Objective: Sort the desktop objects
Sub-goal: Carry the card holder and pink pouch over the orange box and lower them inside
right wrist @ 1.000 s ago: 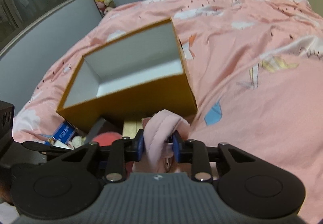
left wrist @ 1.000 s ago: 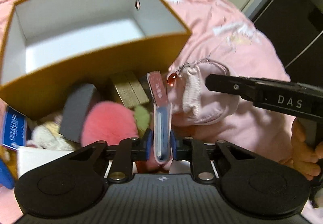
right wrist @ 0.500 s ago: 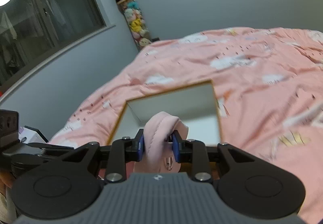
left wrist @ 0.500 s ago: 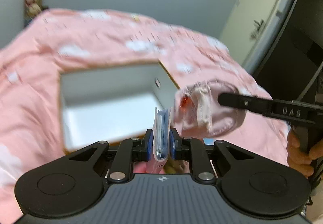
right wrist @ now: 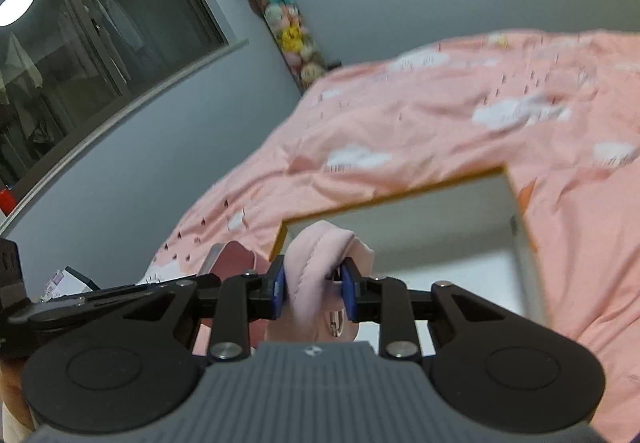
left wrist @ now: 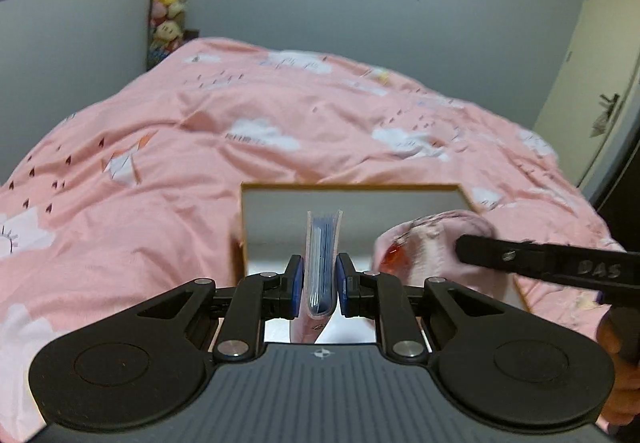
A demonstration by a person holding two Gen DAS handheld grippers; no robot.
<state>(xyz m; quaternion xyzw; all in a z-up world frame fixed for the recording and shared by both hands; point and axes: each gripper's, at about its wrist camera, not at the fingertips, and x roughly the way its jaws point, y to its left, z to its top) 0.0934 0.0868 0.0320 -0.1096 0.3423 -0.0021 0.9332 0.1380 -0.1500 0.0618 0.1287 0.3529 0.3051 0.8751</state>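
Left gripper [left wrist: 318,285]: I see its blue pads pressed flat against a clear sleeve of blue cards [left wrist: 322,263], held upright on edge.
Right gripper [right wrist: 313,293]: it is pinched tight on a bunched pink fabric pouch [right wrist: 320,275]; a small metal clip hangs below it, though I can't make it out well.
Pouch from my left camera: it sits just right of the card sleeve, with a reddish bead-like spot, blurred.
Box [left wrist: 352,188]: orange-rimmed, white inside, open-topped, resting on the pink cloud-print duvet [left wrist: 160,147] just beyond both held items.
Background: a column of plush toys [right wrist: 288,27] stands against the grey wall.
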